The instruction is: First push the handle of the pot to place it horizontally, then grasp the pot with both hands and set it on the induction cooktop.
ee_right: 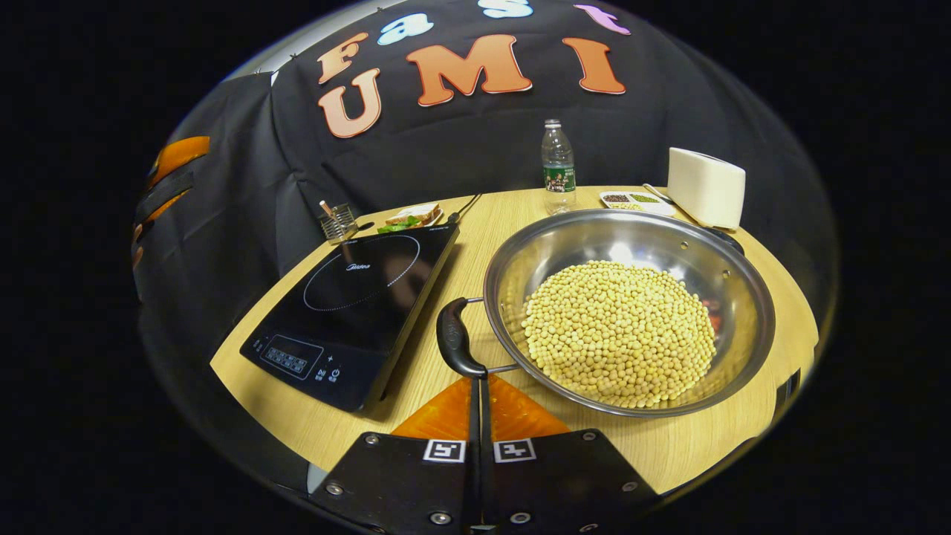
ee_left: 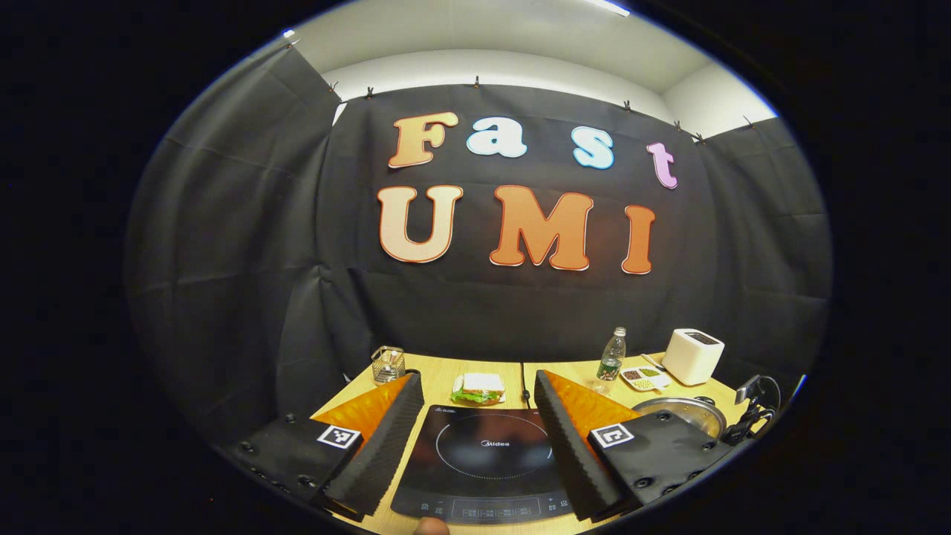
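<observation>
Right gripper (ee_right: 475, 380) nearest in right gripper view: 2 fingers pressed together, clenched on nothing, tips just at the lower end of the pot handle (ee_right: 453, 338). Handle is a dark loop grip on wire brackets on the near-left rim of the pot (ee_right: 735, 297), lying along the rim. Looks like the push step, with the closed tips used as a poker; can't tell if contact is made.

Pot is a wide shallow steel pan on the table (ee_right: 750, 416), just right of the induction cooktop (ee_right: 349, 297), not on it. It is loaded with a heap of soybeans (ee_right: 618, 331), so probably heavy, and the beans will likely roll if it tips. Polished steel looks slick, so take it by the handles: this one, plus what seems a 2nd dark handle at the far-right rim. Keep it level on the lift.

Left gripper (ee_left: 475, 431) in left gripper view: fingers spread wide, released, holding nothing, hovering over the cooktop's near edge.

Behind the cooktop: a sandwich (ee_right: 410, 217) and a wire holder (ee_right: 338, 221). Farther back: water bottle (ee_right: 558, 167), small snack tray (ee_right: 631, 200), white toaster (ee_right: 706, 186) just behind the pot
</observation>
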Available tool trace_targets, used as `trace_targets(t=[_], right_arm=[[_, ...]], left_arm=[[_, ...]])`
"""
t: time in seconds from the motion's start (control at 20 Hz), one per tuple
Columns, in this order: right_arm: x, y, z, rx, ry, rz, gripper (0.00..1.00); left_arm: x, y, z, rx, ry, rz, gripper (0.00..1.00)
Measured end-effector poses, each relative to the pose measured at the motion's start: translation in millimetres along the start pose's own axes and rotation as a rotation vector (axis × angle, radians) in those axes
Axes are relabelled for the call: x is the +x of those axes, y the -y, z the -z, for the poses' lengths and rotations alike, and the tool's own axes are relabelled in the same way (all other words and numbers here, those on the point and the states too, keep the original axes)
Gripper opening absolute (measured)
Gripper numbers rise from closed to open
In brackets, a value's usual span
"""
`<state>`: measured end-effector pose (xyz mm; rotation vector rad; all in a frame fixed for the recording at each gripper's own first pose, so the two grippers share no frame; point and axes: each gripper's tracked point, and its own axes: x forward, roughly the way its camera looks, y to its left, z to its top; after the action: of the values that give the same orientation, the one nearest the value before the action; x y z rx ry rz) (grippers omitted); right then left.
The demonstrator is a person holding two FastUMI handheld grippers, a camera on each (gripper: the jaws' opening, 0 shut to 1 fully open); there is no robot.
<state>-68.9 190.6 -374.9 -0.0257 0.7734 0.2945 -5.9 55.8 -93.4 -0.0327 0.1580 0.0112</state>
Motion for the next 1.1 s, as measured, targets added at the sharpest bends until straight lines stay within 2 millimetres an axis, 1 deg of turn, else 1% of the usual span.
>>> trace_targets(t=[0.35,0.5,0.75,0.85,0.9,1.0,1.1], right_arm=[[25,-12,-17,0.007,0.009,0.033,0.00],[35,-16,-21,0.038,0.006,0.024,0.00],[49,-20,-29,0.057,-0.005,0.010,0.00],[47,-23,-29,0.042,-0.013,0.005,0.00],[42,-23,-27,0.033,-0.015,-0.002,0.00],[28,-22,-28,0.029,-0.005,-0.023,0.00],[12,-21,-34,0.031,0.017,-0.044,0.00]], left_arm=[[3,0,9,0.005,-0.023,0.017,0.97],[7,4,16,0.006,-0.037,0.024,0.97],[11,13,22,-0.001,-0.055,0.046,0.97],[12,16,21,-0.008,-0.055,0.054,0.97],[12,18,21,-0.010,-0.051,0.057,0.97],[16,21,20,-0.009,-0.049,0.056,0.97],[20,31,23,-0.011,-0.055,0.067,0.97]])
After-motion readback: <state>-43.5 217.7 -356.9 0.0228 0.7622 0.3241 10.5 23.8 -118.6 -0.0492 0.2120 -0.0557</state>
